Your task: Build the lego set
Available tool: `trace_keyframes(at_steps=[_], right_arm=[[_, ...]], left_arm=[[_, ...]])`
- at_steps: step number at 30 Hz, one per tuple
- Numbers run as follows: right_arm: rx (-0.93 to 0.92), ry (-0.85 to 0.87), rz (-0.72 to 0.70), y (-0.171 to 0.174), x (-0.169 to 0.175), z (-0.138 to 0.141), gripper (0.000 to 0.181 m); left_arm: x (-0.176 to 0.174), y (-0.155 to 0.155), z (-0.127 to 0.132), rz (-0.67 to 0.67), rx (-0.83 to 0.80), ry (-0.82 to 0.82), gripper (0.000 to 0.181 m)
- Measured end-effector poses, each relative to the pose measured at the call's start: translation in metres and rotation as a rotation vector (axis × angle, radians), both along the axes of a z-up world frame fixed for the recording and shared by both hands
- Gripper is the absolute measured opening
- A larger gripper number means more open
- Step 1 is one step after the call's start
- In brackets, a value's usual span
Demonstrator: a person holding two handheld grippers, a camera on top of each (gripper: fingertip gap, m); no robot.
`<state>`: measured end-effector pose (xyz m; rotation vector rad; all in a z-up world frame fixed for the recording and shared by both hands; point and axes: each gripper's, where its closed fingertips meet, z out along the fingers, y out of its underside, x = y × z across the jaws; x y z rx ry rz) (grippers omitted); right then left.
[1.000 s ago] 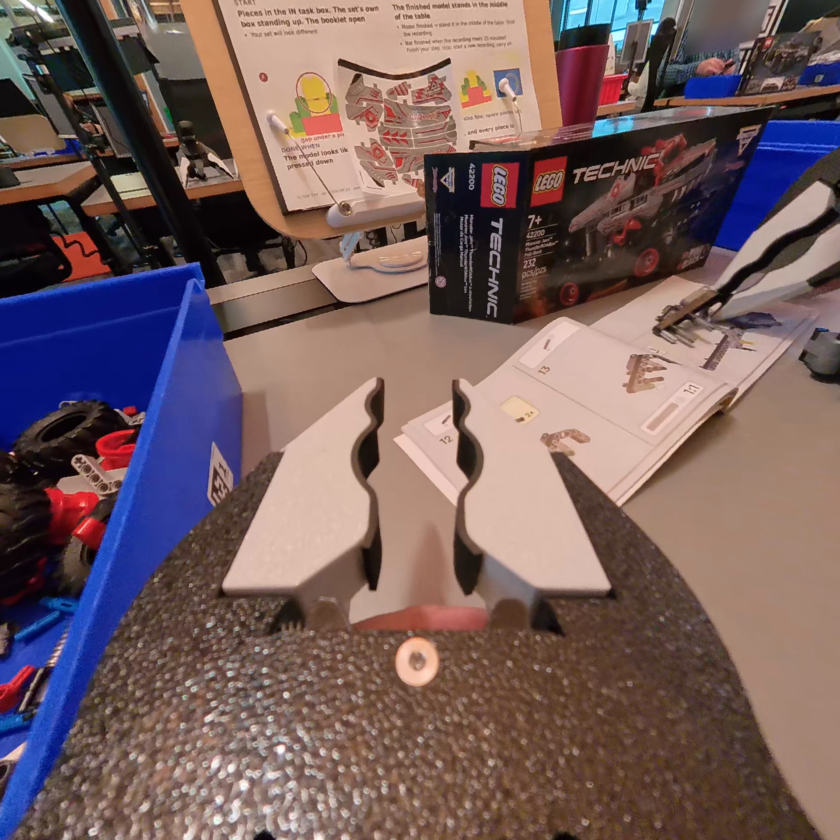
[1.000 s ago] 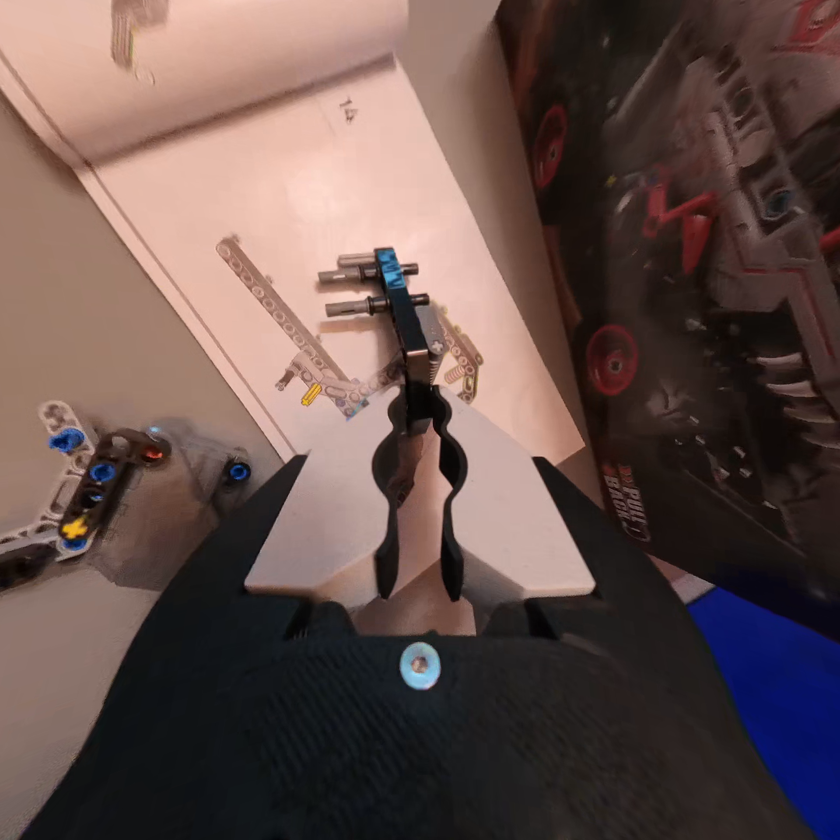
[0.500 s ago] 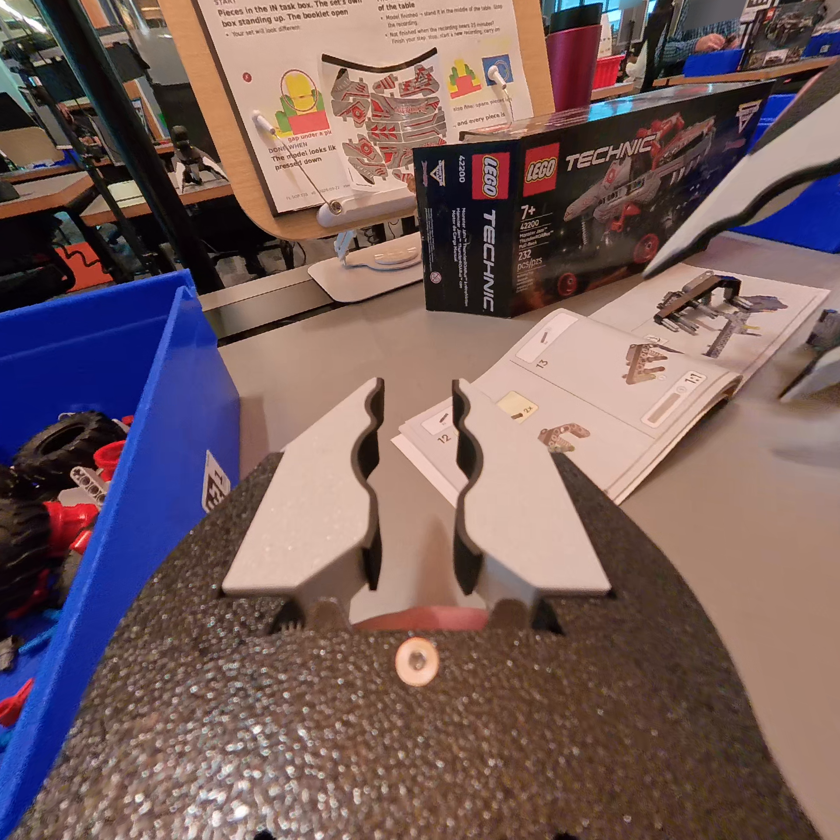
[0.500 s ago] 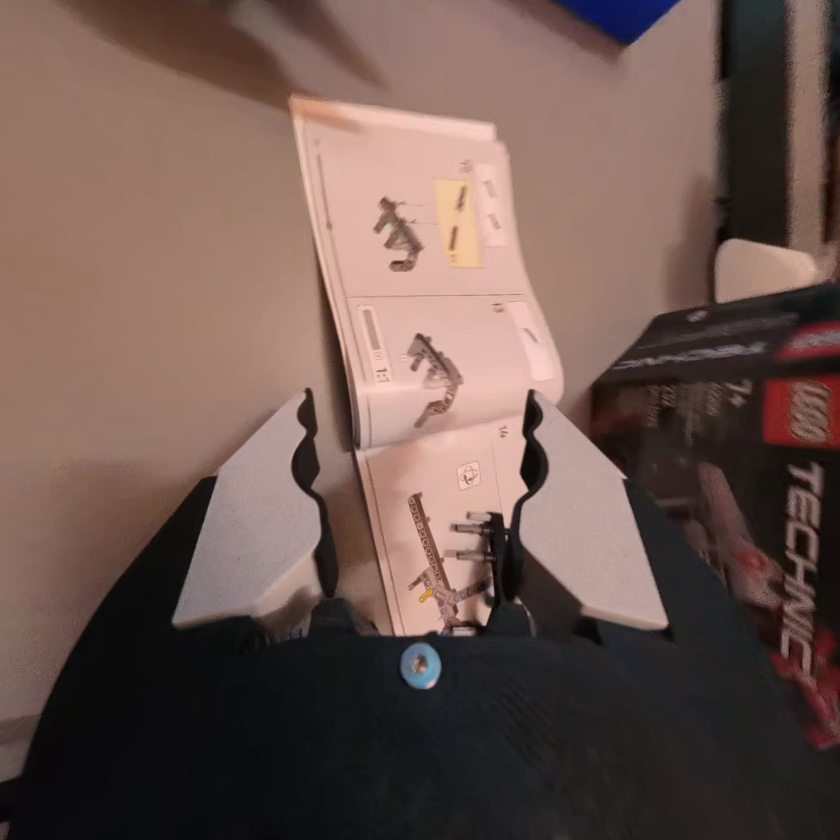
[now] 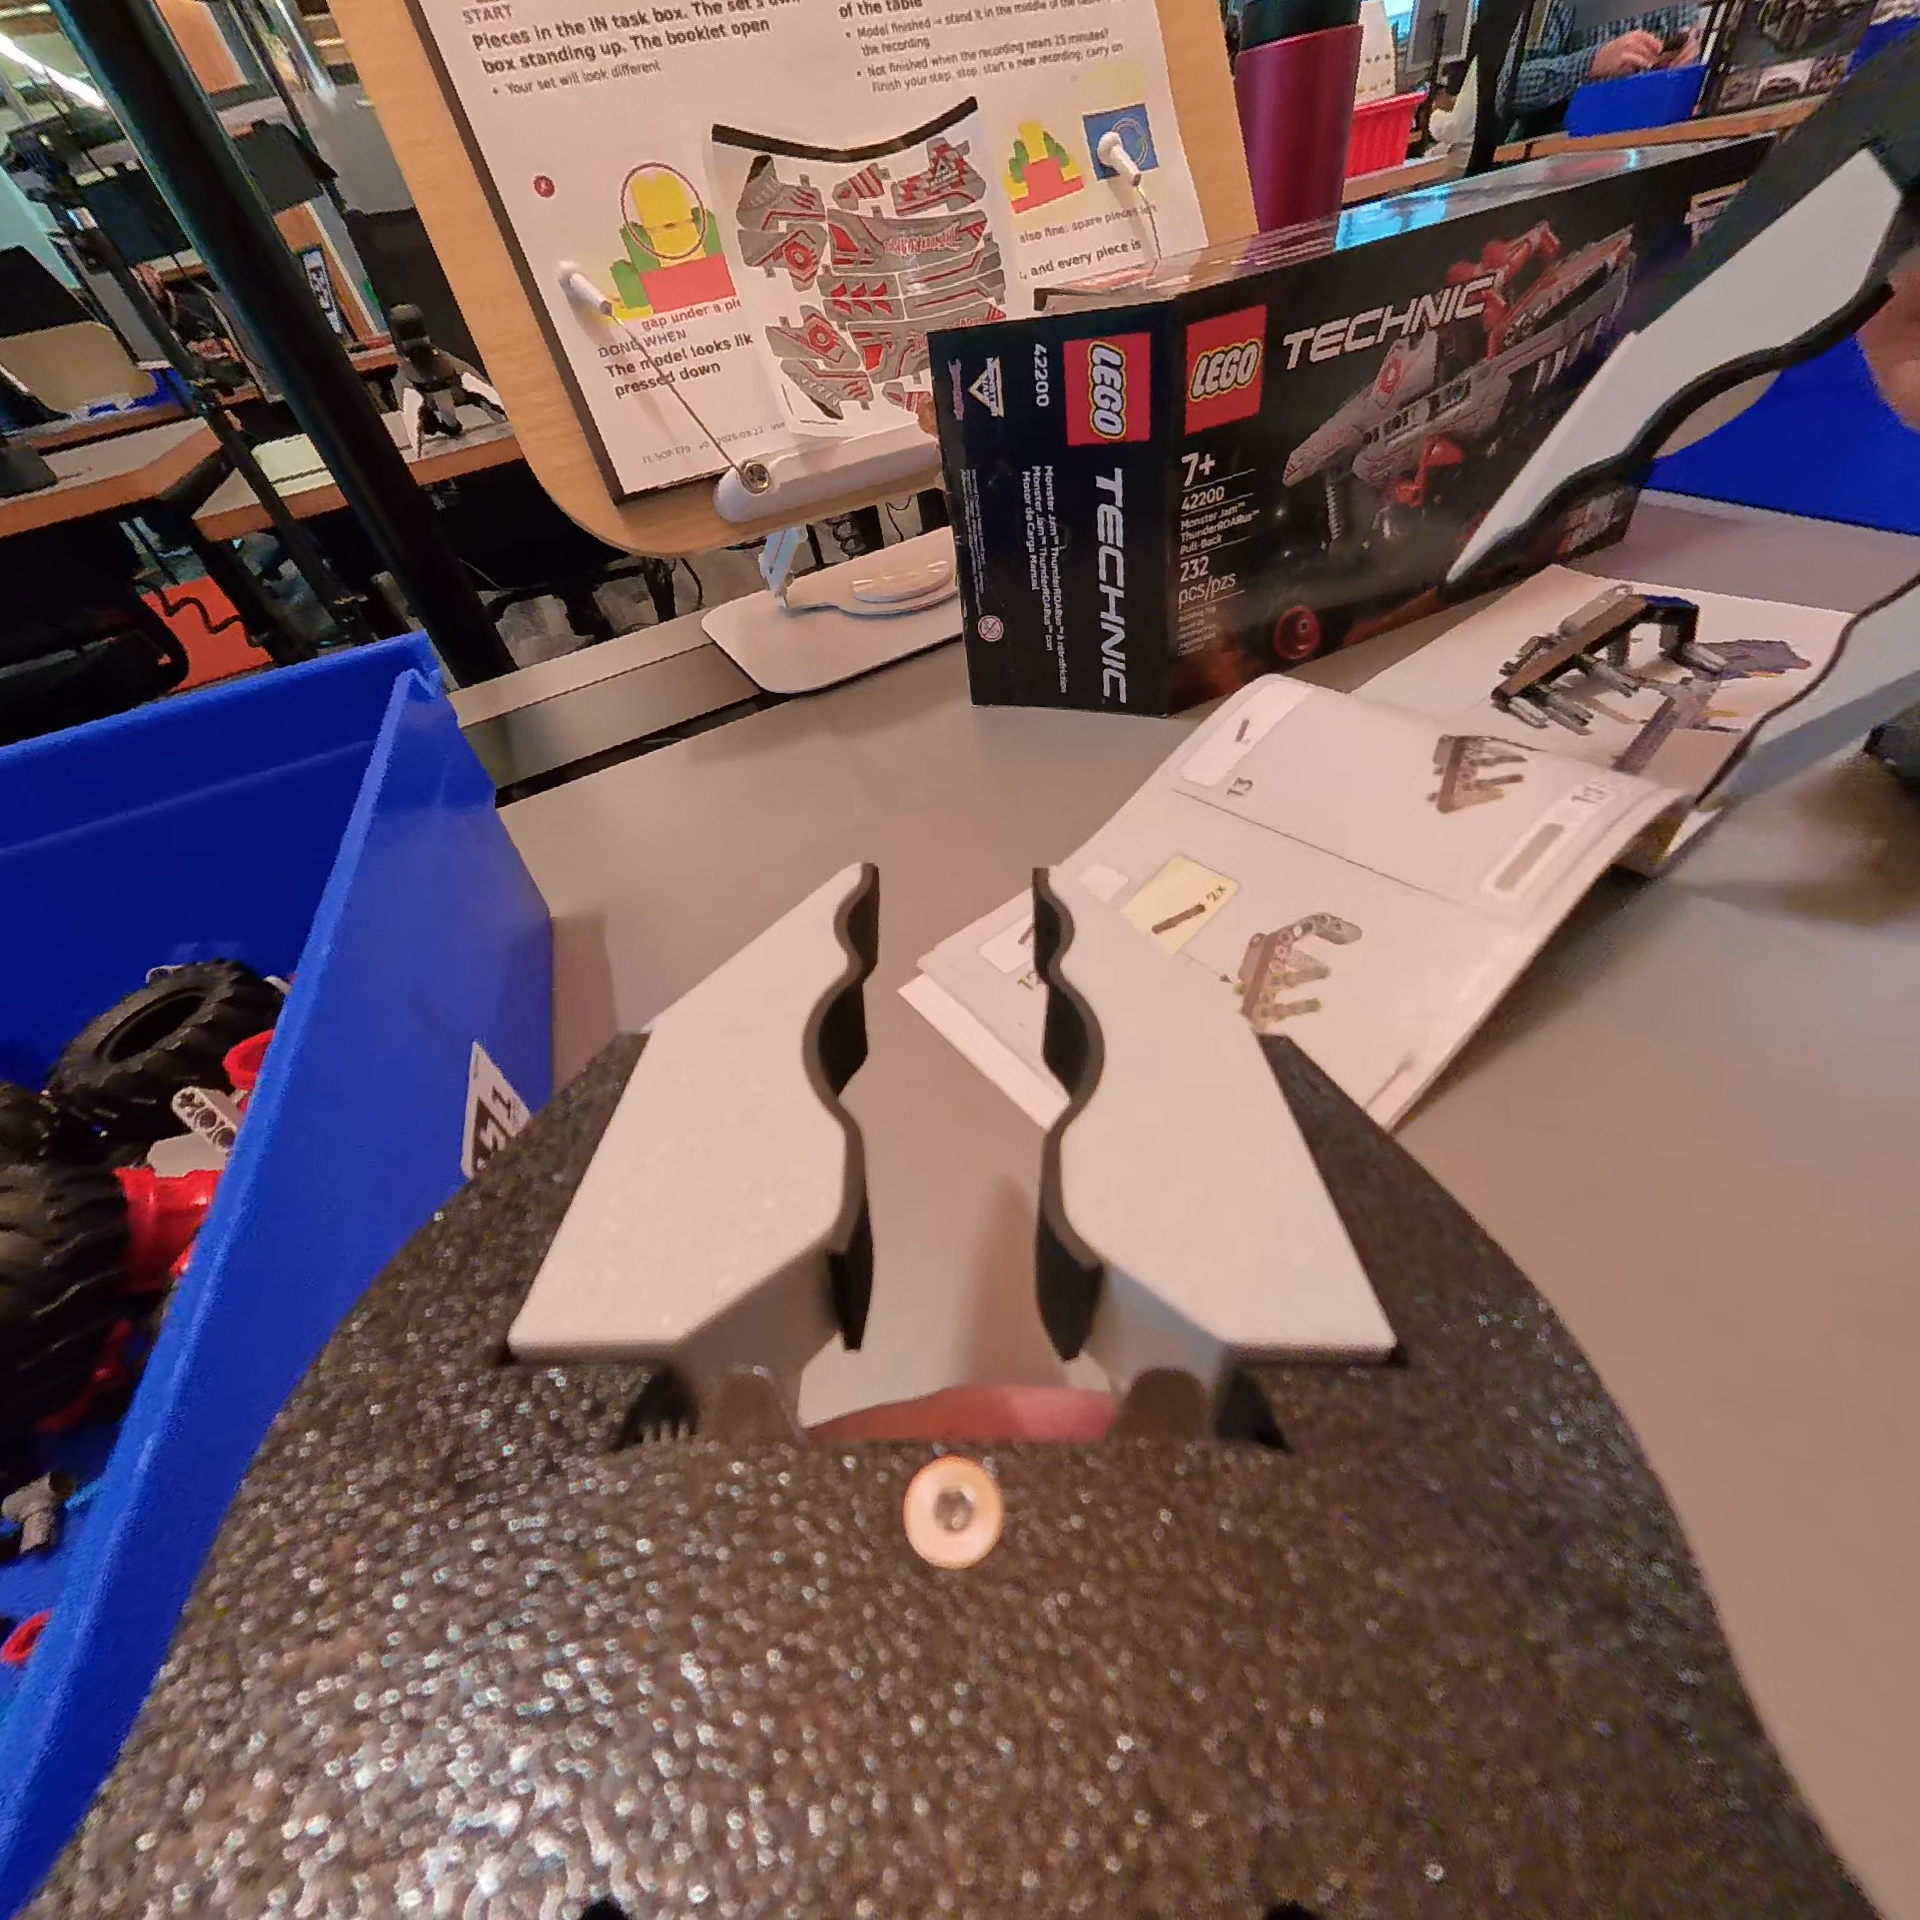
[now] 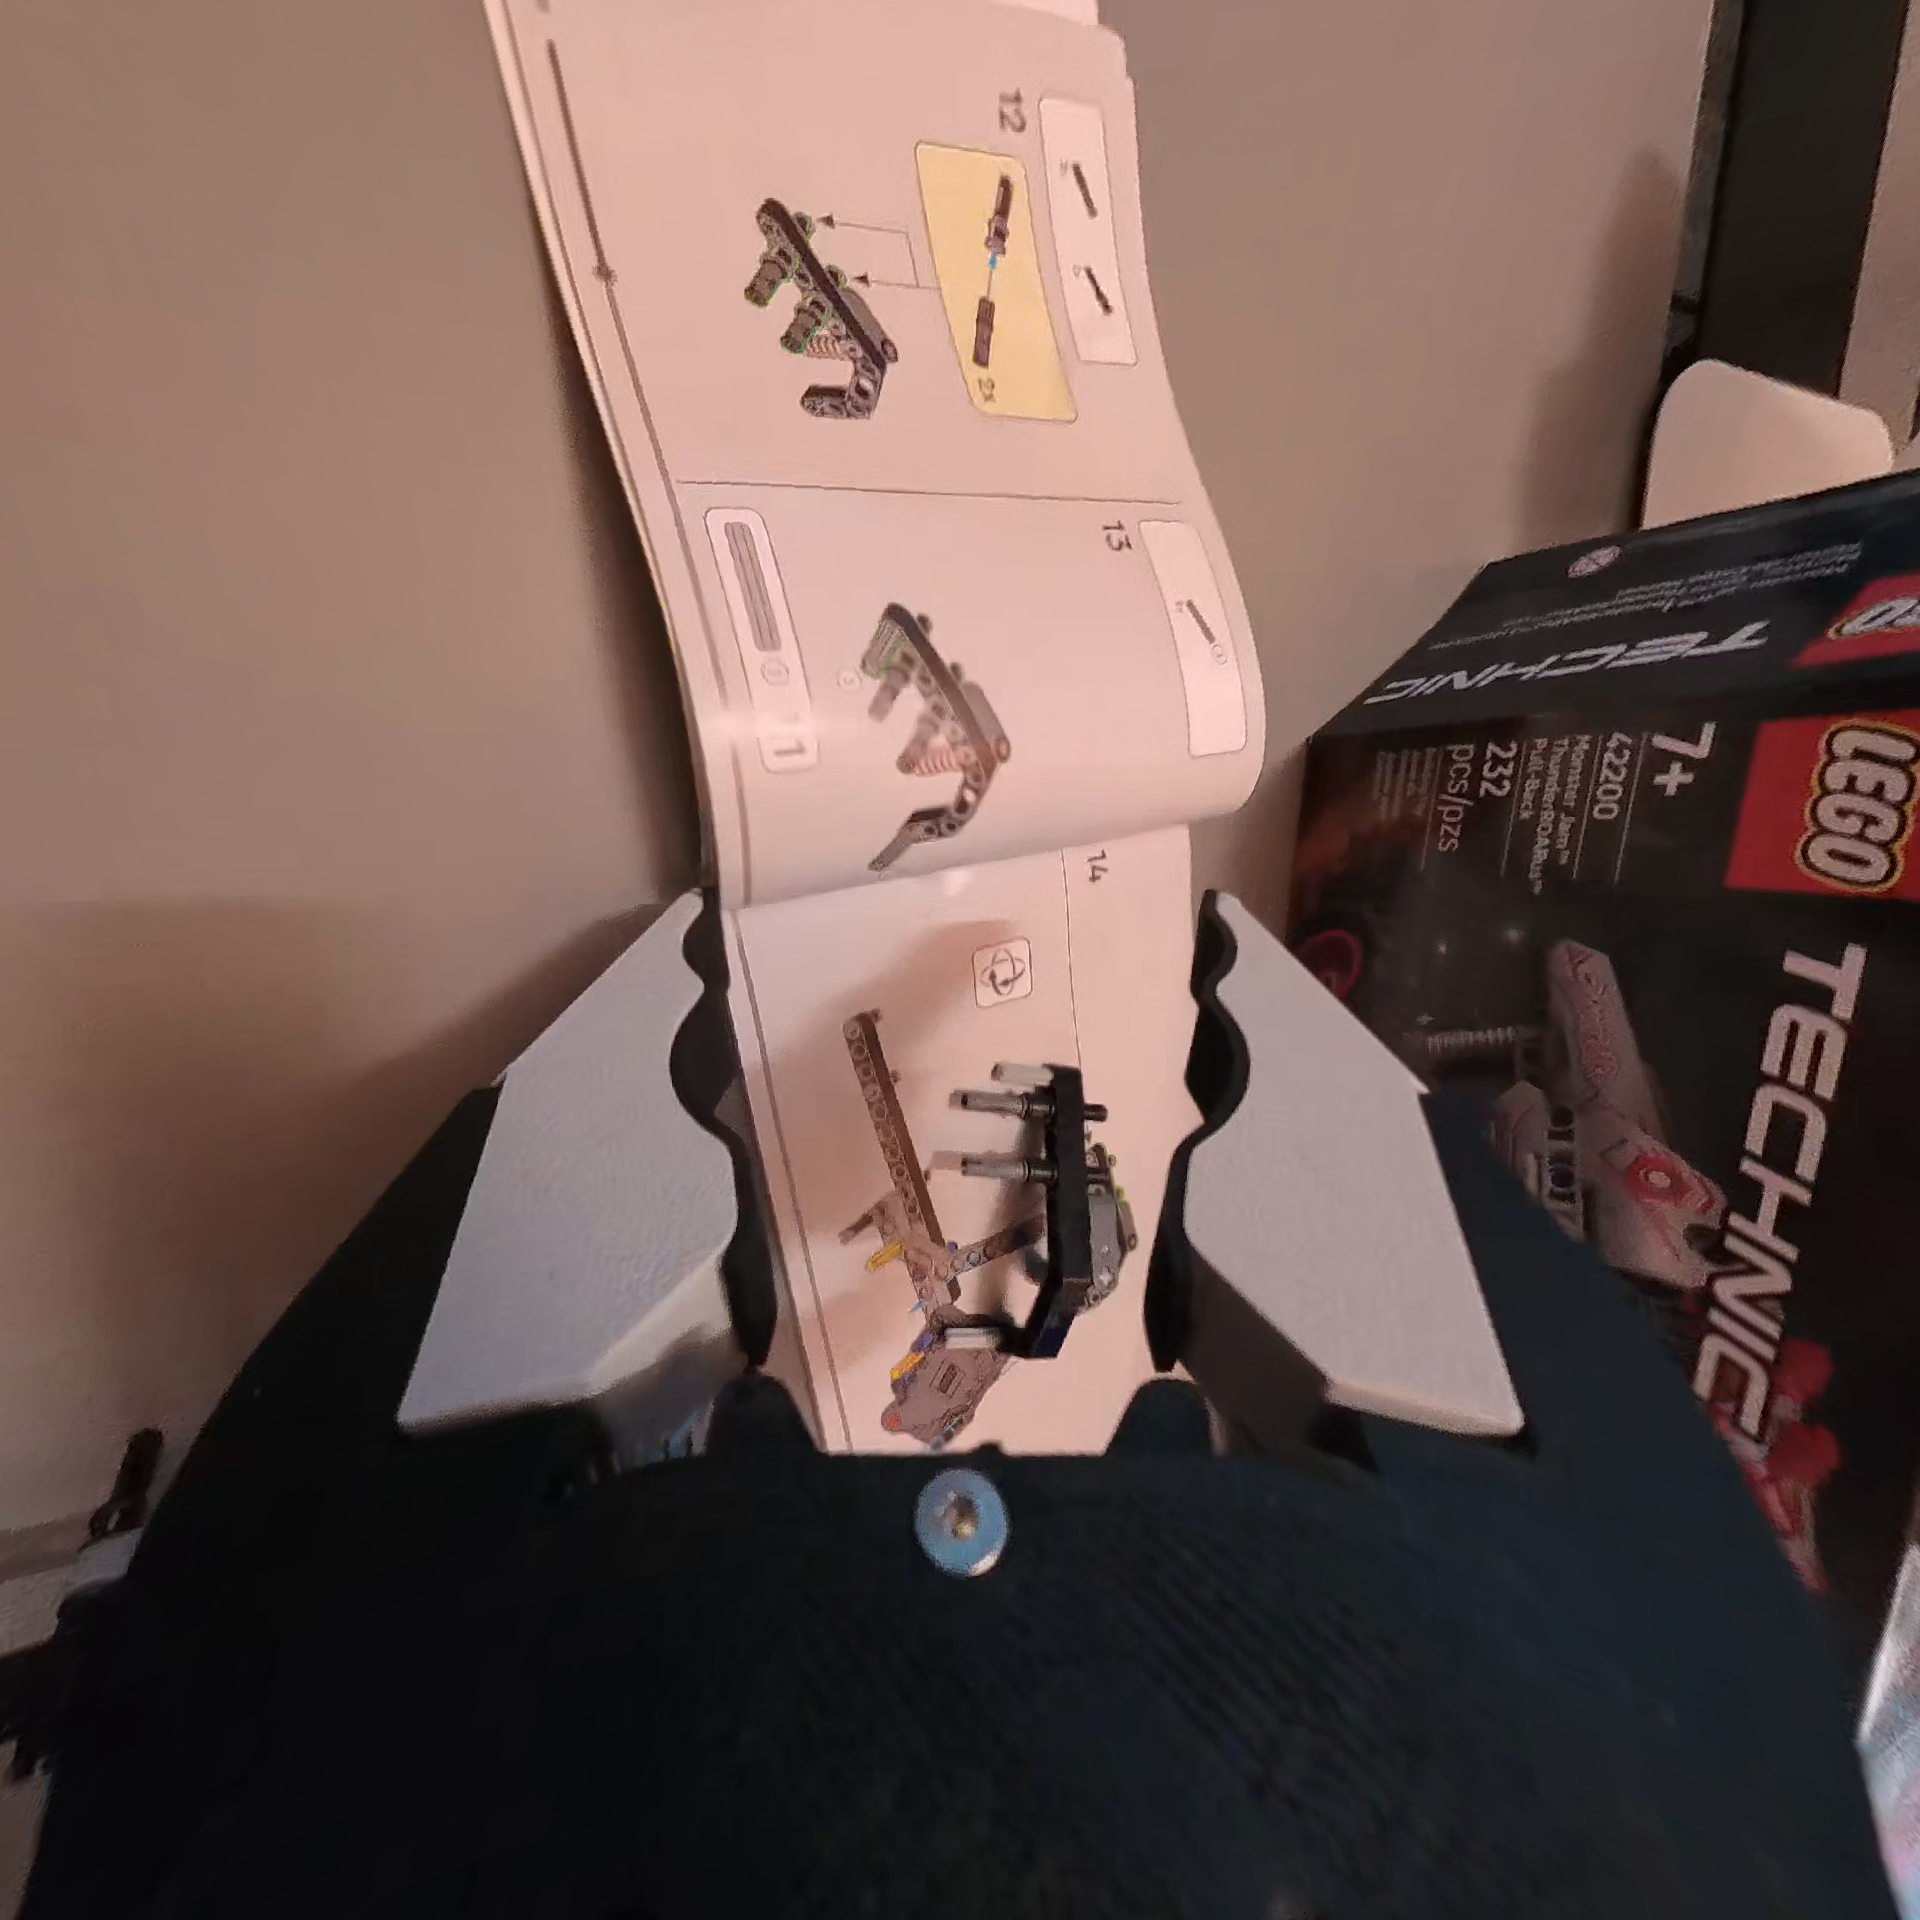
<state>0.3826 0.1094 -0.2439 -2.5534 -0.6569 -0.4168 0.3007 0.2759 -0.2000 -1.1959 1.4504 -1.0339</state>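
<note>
We are in a shared workroom, something between an office and a lab. Our grey table (image 5: pixel 1558 1299) carries a blue bin (image 5: pixel 343 1039) of toy parts, a boxed building set (image 5: pixel 1299 468) and an open instruction booklet (image 5: pixel 1351 831). A printed instruction sheet (image 5: pixel 790 208) is pinned to a wooden board (image 5: pixel 436 301) on a white stand (image 5: pixel 831 613) just behind the table. Behind it we see more wooden desks (image 5: pixel 135 468), a black tripod leg (image 5: pixel 260 312), another blue bin (image 5: pixel 1631 94) and a person's arm (image 5: pixel 1590 52) at a far desk.
</note>
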Motion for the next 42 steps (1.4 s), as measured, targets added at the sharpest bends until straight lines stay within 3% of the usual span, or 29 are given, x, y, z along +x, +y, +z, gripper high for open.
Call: trace_keyframes(at_steps=[10, 13, 17, 20, 25, 31, 42], right_arm=[[0.052, -0.048, -0.111, -0.015, 0.022, 0.012, 0.088], [0.141, -0.061, -0.266, -0.027, 0.046, 0.026, 0.072], [0.185, 0.016, -0.515, -0.067, 0.079, 0.029, 0.079], [0.269, 0.185, -0.347, -0.047, 0.039, 0.032, 0.084], [0.192, 0.033, -0.130, -0.003, -0.002, 0.014, 0.096], [0.135, -0.039, -0.130, 0.014, 0.016, -0.003, 0.098], [0.209, -0.017, -0.240, -0.012, 0.039, 0.015, 0.092]], left_arm=[[0.000, 0.000, 0.000, 0.003, 0.004, 0.003, 0.027], [0.000, 0.000, 0.000, 0.003, 0.004, 0.000, 0.027], [0.000, -0.001, -0.001, 0.000, 0.009, 0.002, 0.027], [0.001, -0.002, -0.002, -0.003, 0.019, 0.011, 0.027], [0.003, -0.006, -0.007, -0.011, 0.063, 0.041, 0.027], [0.004, -0.010, -0.010, -0.020, 0.126, 0.050, 0.027], [0.004, -0.010, -0.010, -0.024, 0.125, 0.047, 0.027]])
